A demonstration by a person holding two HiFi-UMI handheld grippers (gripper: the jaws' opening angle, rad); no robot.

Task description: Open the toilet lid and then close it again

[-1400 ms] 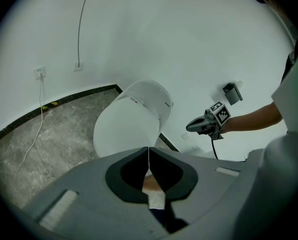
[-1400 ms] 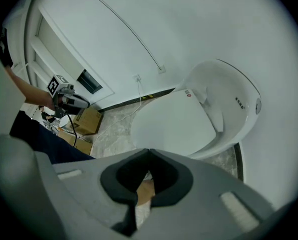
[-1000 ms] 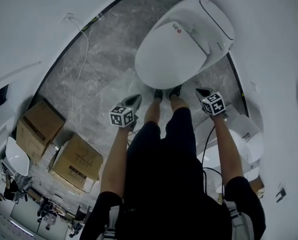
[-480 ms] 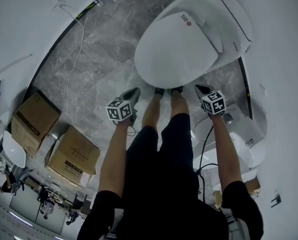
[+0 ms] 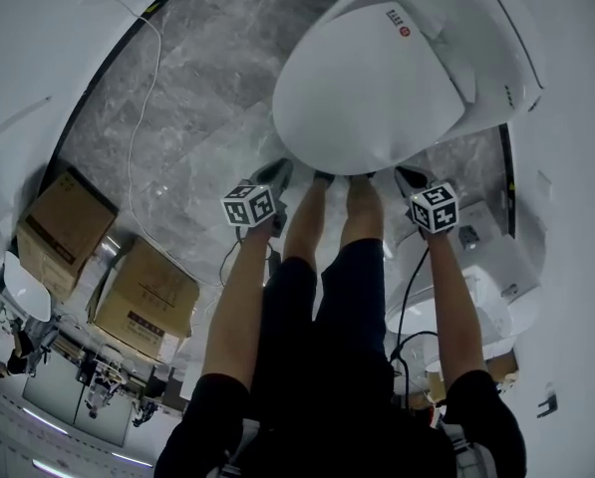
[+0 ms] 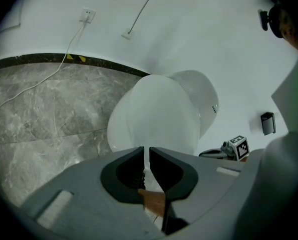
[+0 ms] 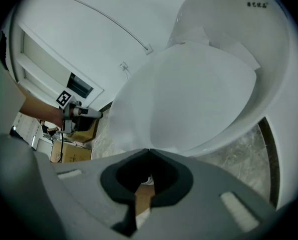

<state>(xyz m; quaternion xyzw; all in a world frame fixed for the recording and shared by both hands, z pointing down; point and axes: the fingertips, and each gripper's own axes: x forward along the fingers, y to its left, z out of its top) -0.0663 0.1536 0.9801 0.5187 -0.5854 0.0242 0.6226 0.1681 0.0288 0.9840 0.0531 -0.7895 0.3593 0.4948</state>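
Lid (image 5: 367, 88) down, long axis running ahead of both claws. Left gripper (image 5: 276, 174) and right gripper (image 5: 405, 177) flank lid's front rim, right nearer; 2 pairs of jaws closed, empty

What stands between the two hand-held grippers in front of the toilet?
The person's legs and shoes, toes near the front edge of the closed lid. The head view shows it.

The label (image 5: 397, 20) on the toilet lid (image 5: 367, 98) is illegible.
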